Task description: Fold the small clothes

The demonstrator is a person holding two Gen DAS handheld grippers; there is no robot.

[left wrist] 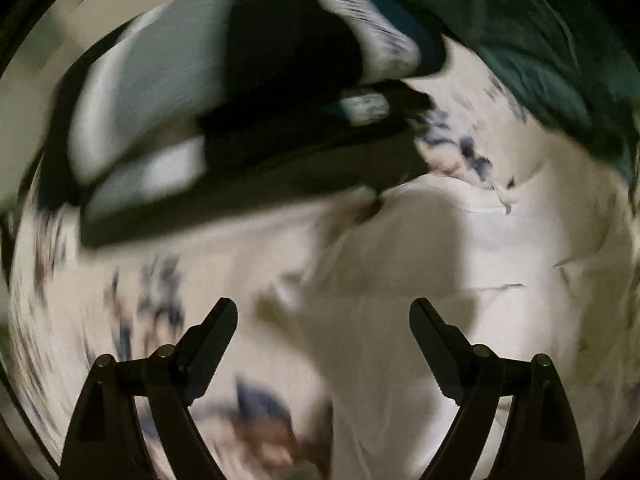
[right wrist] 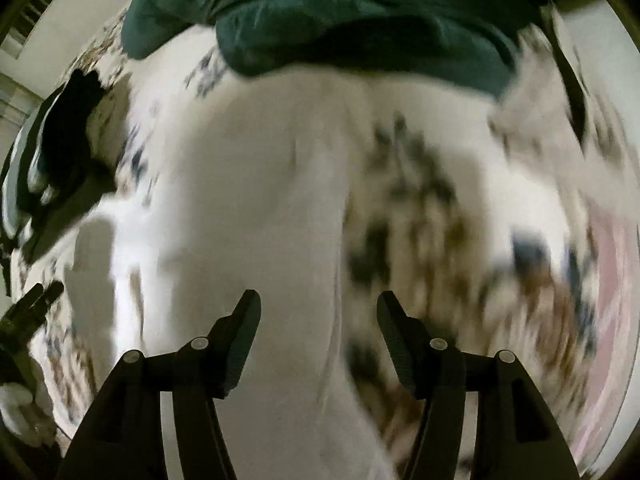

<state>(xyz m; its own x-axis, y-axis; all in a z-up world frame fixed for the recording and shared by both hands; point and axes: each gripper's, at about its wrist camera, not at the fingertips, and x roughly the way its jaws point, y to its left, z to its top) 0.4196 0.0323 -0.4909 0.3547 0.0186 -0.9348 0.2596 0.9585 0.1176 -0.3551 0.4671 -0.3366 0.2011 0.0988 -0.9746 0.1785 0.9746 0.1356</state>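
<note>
Sheet: floral print, spread under everything, blurred in both views.
White garment: flat on sheet, mid-frame; right edge runs down just beside right gripper.
Green cloth: bunched along far edge, overlapping garment's top.
Dark stack: far left, apart from garment.
Left gripper: fingers wide, holding nothing, over garment.
Right gripper: fingers wide, holding nothing, at garment's edge.

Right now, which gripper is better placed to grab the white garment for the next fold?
Probably the left. The left gripper hangs with open jaws over plain white garment, a fold edge just ahead. The right gripper, also open, straddles the garment's border with the patterned sheet. Blur makes this uncertain.
</note>
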